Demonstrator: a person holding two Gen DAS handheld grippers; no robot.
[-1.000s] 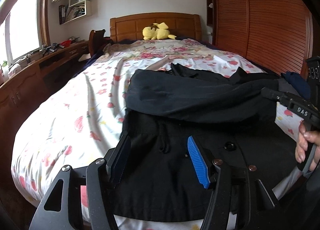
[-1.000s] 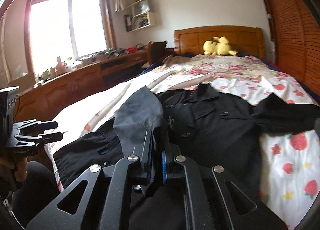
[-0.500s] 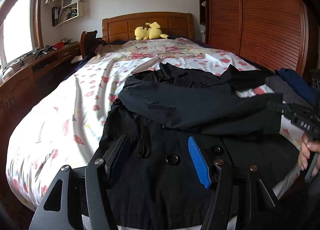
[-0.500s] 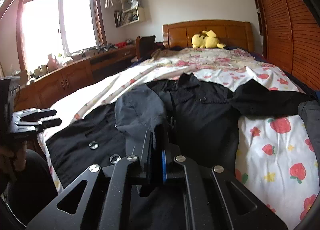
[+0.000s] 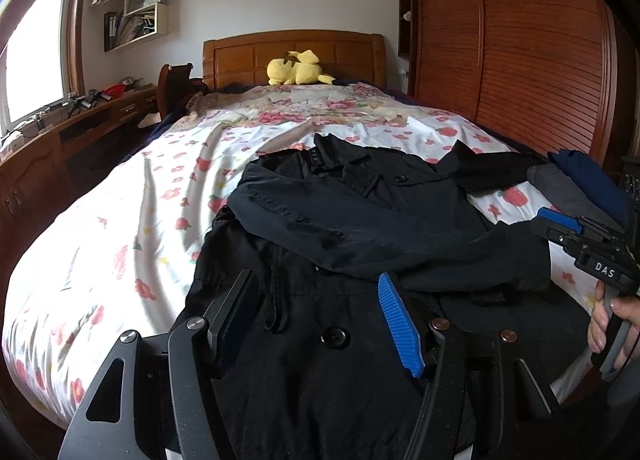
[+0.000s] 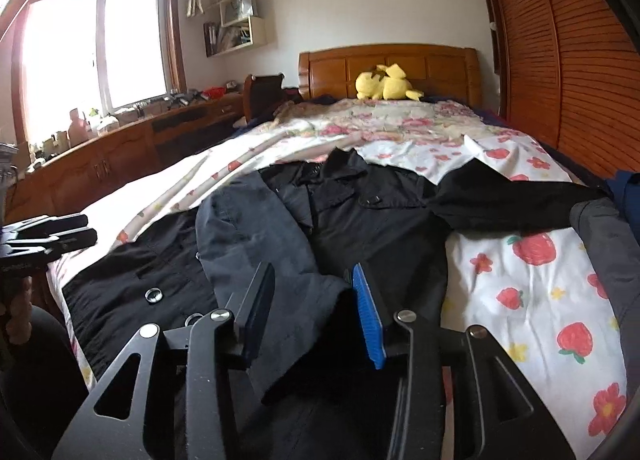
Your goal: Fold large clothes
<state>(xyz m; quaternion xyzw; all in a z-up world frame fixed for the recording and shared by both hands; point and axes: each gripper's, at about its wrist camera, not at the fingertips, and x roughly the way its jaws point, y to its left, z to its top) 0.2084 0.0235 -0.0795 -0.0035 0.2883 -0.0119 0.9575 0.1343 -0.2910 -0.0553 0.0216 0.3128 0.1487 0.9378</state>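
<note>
A large black coat lies spread on the flowered bed sheet, collar toward the headboard. One sleeve is folded across its front; in the right wrist view this sleeve ends between my right fingers. The other sleeve stretches out to the right. My left gripper is open and empty above the coat's lower front. My right gripper is open over the folded sleeve's cuff, and it also shows at the right edge of the left wrist view.
A yellow plush toy lies by the wooden headboard. A wooden slatted wardrobe runs along the right of the bed. A low wooden cabinet with clutter stands under the window at left. Grey and blue clothes lie at the bed's right edge.
My right gripper has opened and let go of the sleeve cuff, which now lies across the coat's front. My left gripper stayed open and drew back a little.
</note>
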